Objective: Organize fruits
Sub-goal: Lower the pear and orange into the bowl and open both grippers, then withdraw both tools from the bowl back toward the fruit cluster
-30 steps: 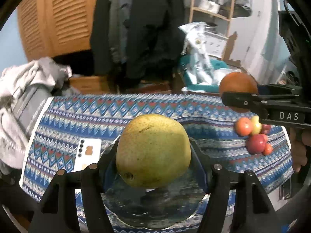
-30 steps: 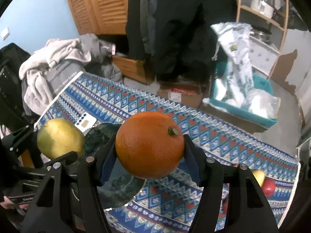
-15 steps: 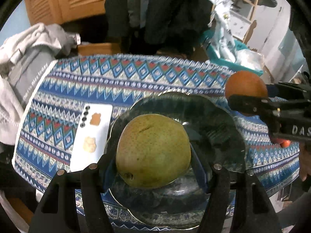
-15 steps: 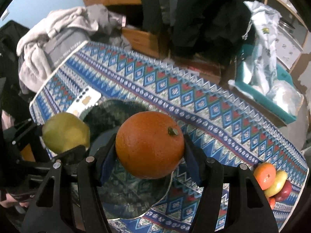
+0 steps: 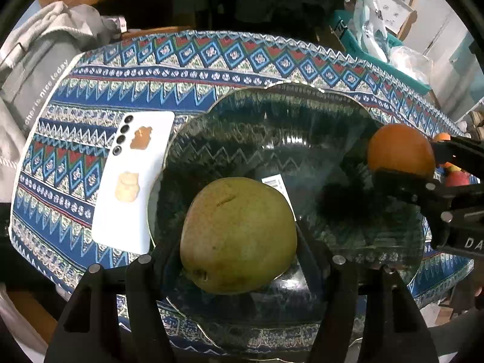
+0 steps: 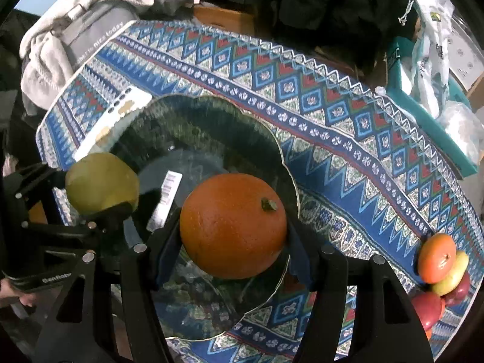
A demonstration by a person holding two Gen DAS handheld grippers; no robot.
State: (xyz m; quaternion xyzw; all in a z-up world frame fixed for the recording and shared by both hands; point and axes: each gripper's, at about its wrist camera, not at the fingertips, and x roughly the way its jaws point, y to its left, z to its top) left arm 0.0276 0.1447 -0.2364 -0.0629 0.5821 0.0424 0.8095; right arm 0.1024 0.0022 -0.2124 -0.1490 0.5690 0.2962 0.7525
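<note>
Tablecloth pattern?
The tablecloth has blue bands of zigzags, diamonds with red triangles, and small white flowers; clearest in the right wrist view.

Cluttered home: patterned tablecloth [image 5: 211,69], heaped laundry [image 6: 75,15], hanging coats [image 6: 332,0].

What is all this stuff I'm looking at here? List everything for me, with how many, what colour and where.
pear: one, yellow-green, held above the plate's near side
orange: one, orange, held above the plate's right part
glass plate: one, clear dark-tinted, scalloped rim, middle of the tablecloth
barcode sticker: one, white, on the plate
phone: one, white, face down, left of the plate
loose fruit pile: several, orange, yellow and red, tablecloth's right edge
tablecloth: one, blue patterned, under everything
grey clothes: a heap, beyond the tablecloth's left end
left gripper: one, black, shut on the pear
right gripper: one, black, shut on the orange
</note>
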